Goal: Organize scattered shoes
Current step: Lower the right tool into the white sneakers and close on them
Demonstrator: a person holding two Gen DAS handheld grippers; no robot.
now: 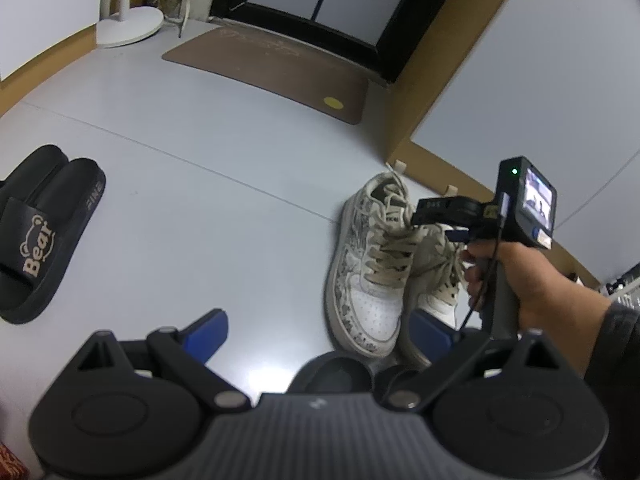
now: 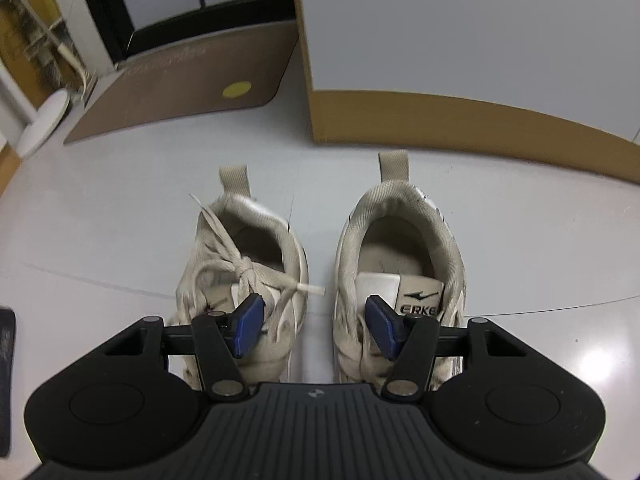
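Observation:
Two white patterned sneakers stand side by side on the grey floor, heels toward the wall. In the right wrist view the left sneaker (image 2: pixel 244 276) and the right sneaker (image 2: pixel 404 276) lie just under my right gripper (image 2: pixel 316 330), which is open with its blue pads above their inner sides. The pair also shows in the left wrist view (image 1: pixel 372 276), with the right gripper (image 1: pixel 444 220) over it. My left gripper (image 1: pixel 316 330) is open and empty above the floor, near the toes. A pair of black "Bear" slides (image 1: pixel 44 232) lies at the left.
A brown doormat (image 1: pixel 272 72) with a yellow dot lies before a dark-framed door (image 1: pixel 320 4). A wood-trimmed wall (image 2: pixel 460 116) runs behind the sneakers. A white stand base (image 1: pixel 128 26) is at the far left. Dark shoes (image 1: pixel 332 376) lie under the left gripper.

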